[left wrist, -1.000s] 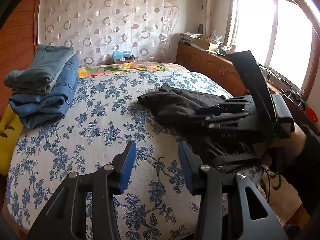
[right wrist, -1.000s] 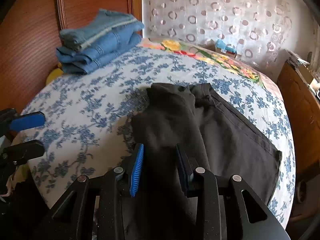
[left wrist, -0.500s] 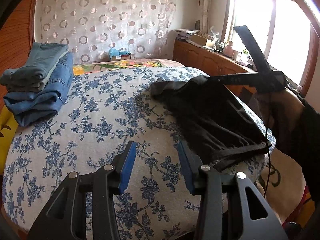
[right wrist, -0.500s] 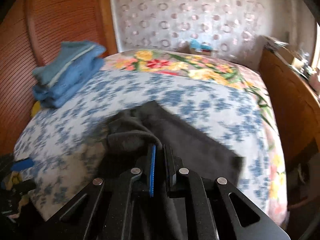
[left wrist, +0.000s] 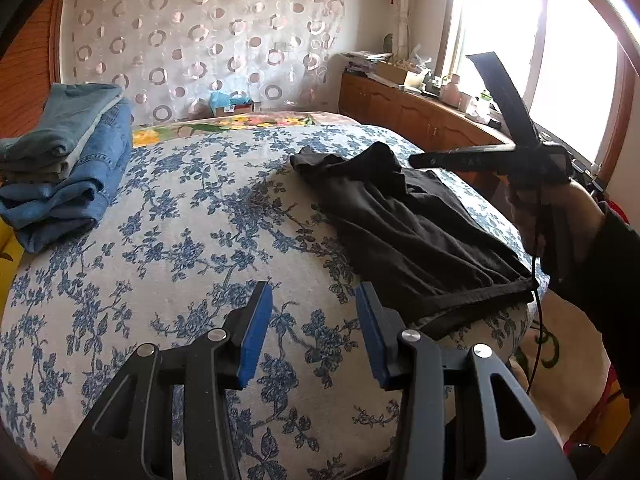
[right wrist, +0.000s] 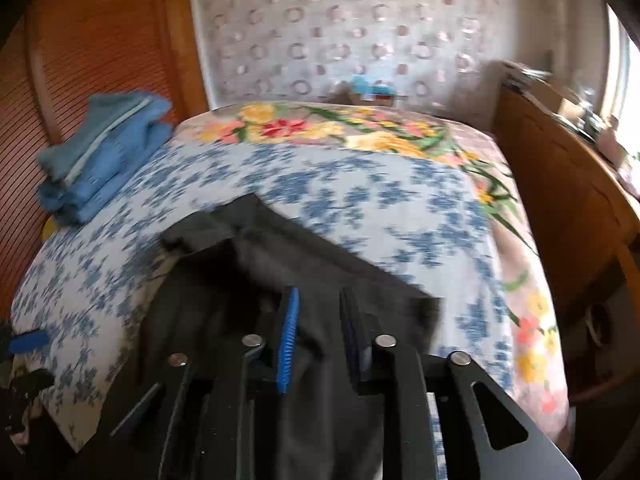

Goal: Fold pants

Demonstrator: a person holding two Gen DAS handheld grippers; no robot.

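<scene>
Jaws of the right gripper (right wrist: 316,328) are opening with dark fabric of the black cloth pants (left wrist: 416,232) between them, pads not visibly pressing. Jaws of the left gripper (left wrist: 312,332) stand apart, empty, over the blue-flowered white bedspread (left wrist: 192,248). Those pants lie spread near the bed's right edge; folded blue denim jeans (left wrist: 68,164) sit stacked well apart by the wooden headboard (right wrist: 100,48).

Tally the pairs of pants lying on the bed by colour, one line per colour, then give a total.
Black pants: 1
Blue jeans, folded in the stack: 2
Total: 3
</scene>
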